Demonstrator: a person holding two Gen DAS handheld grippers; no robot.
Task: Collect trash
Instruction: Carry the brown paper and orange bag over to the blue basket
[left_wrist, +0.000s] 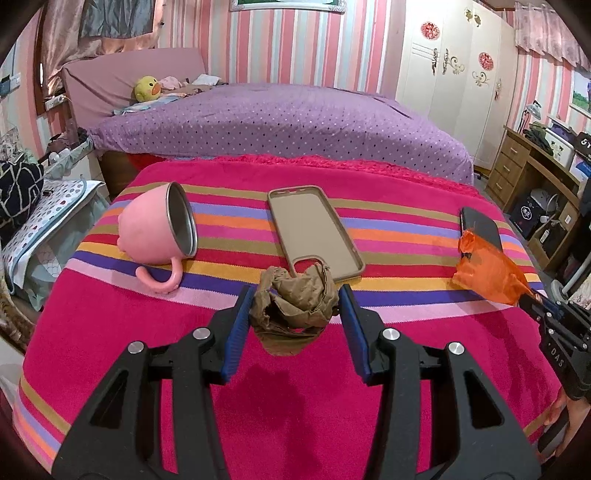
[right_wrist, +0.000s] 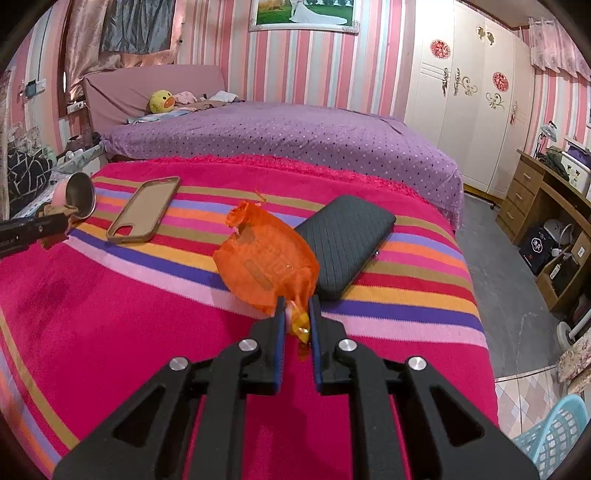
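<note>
A crumpled brown paper wad (left_wrist: 295, 310) sits between the blue pads of my left gripper (left_wrist: 295, 291), which is shut on it just above the striped pink cloth (left_wrist: 110, 332). My right gripper (right_wrist: 296, 301) is shut on the twisted end of an orange plastic wrapper (right_wrist: 266, 258), whose body stands up in front of the fingers. In the left wrist view the orange wrapper (left_wrist: 487, 273) and the right gripper (left_wrist: 526, 295) show at the right edge. At the left edge of the right wrist view, the left gripper (right_wrist: 62, 221) shows with the paper wad (right_wrist: 55, 210).
On the cloth lie a pink mug on its side (left_wrist: 159, 232), a tan phone case (left_wrist: 314, 229) and a black textured wallet (right_wrist: 347, 240). A purple bed (left_wrist: 280, 118) stands behind. A wooden desk (right_wrist: 535, 206) is at the right, and a light blue basket (right_wrist: 554, 432) sits on the floor.
</note>
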